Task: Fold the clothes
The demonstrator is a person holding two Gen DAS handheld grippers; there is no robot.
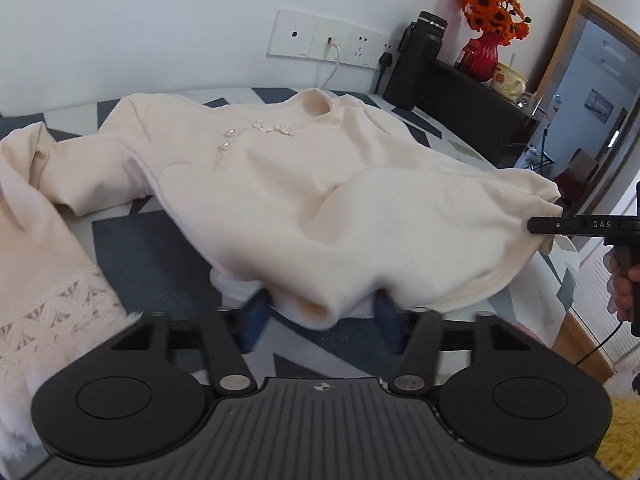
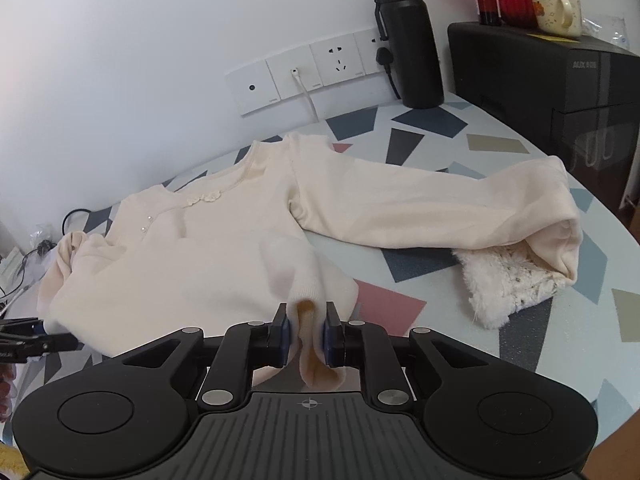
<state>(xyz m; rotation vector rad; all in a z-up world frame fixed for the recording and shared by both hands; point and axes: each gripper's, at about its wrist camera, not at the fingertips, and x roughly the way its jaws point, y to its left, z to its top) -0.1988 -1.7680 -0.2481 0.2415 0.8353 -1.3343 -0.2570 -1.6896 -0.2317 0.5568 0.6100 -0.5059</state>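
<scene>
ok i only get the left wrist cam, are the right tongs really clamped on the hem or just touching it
observer: clamped. In the right wrist view the right tongs are shut on a fold of the cream top at its hem, with cloth pinched between both pads.
operator: and the sleeve on that side, i lose its end from here
observer: that sleeve lies stretched out on the table, pointing toward the black box.
operator: cuff tucked under or showing
observer: showing. The fluffy cuff sticks out on the table at the sleeve's end, on its near side.
</scene>
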